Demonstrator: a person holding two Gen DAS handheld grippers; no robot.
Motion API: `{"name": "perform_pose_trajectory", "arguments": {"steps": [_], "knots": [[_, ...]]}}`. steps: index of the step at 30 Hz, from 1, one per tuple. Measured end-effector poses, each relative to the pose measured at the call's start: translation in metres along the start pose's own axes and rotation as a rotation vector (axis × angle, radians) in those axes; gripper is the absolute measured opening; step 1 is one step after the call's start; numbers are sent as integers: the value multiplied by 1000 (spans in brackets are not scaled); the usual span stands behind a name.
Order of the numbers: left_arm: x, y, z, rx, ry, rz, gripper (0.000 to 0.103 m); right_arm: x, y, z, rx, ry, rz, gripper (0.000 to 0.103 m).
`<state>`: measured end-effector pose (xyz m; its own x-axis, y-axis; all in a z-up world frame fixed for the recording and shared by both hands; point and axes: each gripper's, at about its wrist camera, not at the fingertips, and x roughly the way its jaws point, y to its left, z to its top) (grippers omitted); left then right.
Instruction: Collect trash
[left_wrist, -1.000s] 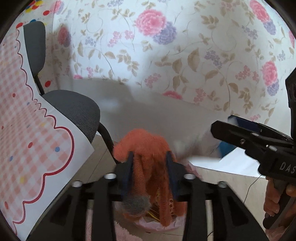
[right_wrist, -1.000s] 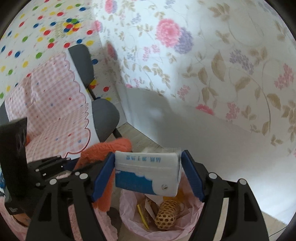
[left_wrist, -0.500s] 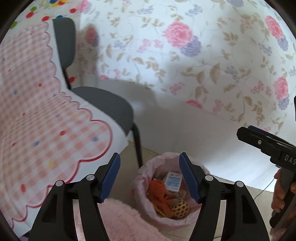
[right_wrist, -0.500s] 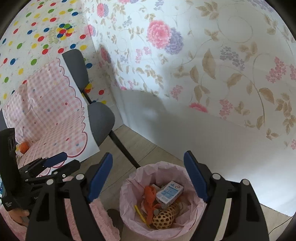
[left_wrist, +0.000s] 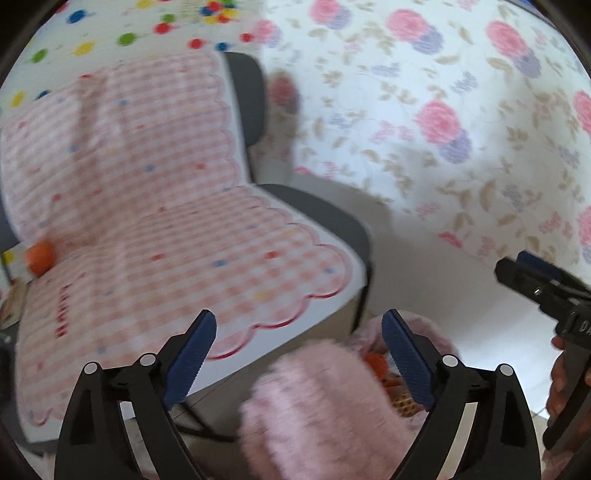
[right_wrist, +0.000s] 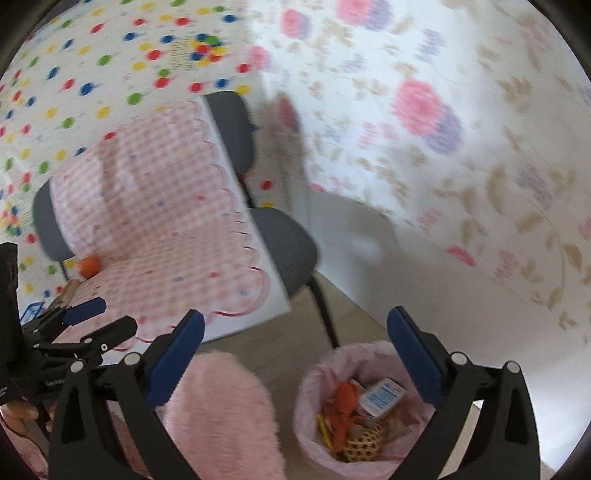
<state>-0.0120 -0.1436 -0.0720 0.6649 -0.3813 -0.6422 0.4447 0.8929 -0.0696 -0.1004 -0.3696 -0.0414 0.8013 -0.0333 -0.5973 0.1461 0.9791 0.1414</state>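
A: Where does the trash sit?

B: In the pink-lined bin (right_wrist: 369, 406), on the floor just beside the grey chair's (right_wrist: 291, 247) front leg. Inside lie an orange knitted piece (right_wrist: 345, 402), a small blue-and-white carton (right_wrist: 382, 397) and a wicker ball (right_wrist: 364, 443), all touching.

A: And the grippers?

B: The right gripper (right_wrist: 295, 339) hangs above the bin, its jaws opening, nothing between them. The left gripper (left_wrist: 299, 343), on the chair side of the bin, is opening too and holds nothing.

A: Anything else near the bin?

B: A fluffy pink sleeve (right_wrist: 221, 410) lies just beside it. A pink checked cloth (left_wrist: 147, 229) drapes the chair, with a small orange ball (left_wrist: 40, 256) on it, well apart from the bin.
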Motion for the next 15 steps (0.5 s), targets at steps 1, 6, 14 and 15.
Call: {"name": "perform_pose_trajectory", "arguments": {"steps": [1, 6, 14, 15], "knots": [[-6, 7, -2, -15, 0, 30, 91, 1, 9, 4, -16, 4, 22, 97], [-32, 42, -12, -95, 11, 170, 93, 8, 57, 14, -100, 25, 115, 97], [-82, 97, -31, -196, 15, 406, 96, 13, 133, 18, -297, 42, 142, 97], [-88, 103, -34, -206, 19, 432, 96, 12, 139, 20, -307, 37, 137, 97]]}}
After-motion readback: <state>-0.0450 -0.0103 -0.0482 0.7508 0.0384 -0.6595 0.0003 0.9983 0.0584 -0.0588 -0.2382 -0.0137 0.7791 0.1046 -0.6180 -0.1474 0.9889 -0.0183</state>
